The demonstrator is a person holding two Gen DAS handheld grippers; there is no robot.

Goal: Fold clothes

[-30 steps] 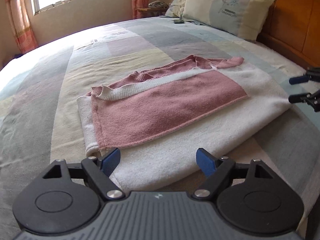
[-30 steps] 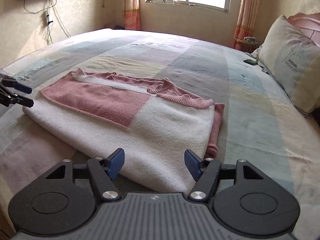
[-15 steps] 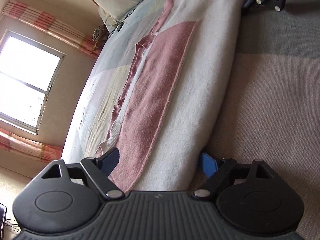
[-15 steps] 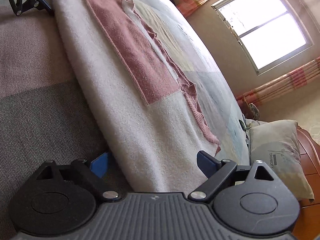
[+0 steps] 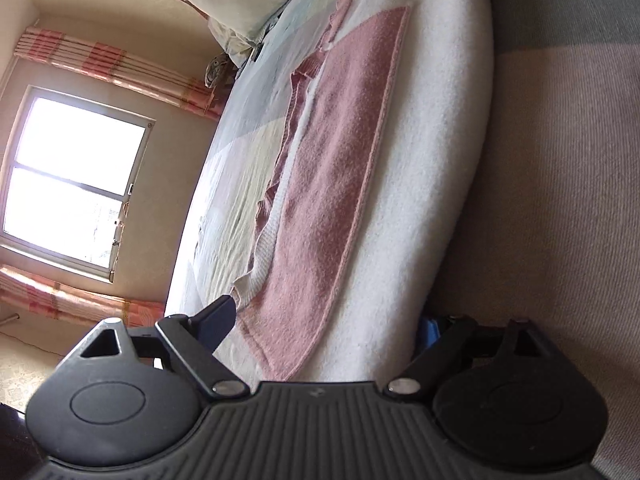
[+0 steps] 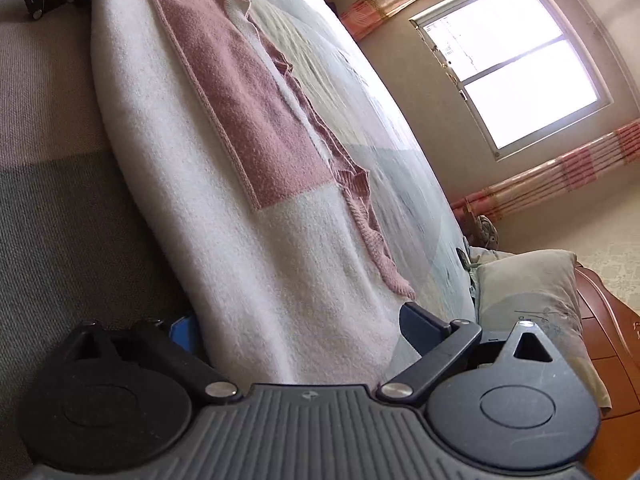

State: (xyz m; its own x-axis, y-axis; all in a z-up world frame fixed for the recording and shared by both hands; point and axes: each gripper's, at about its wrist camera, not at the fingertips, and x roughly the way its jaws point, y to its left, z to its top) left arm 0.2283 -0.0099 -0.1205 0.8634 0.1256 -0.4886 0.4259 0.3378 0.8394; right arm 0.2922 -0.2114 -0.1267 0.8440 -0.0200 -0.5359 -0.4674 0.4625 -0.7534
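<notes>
Sweater (image 5: 400, 184), pink and white, lies folded flat on the patchwork bedspread (image 5: 560, 160), pillow (image 6: 528, 300) at the headboard end. Left gripper (image 5: 326, 322) is spread wide, fingers straddling one short end of the fold. Right gripper (image 6: 298, 322) is equally wide at the opposite end; neither has closed on fabric.

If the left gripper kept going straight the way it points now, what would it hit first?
The sweater. The left gripper has one finger above its folded end and one below, jaws open, so going on would push the thick edge deeper between them. The bedspread lies just under it.
</notes>
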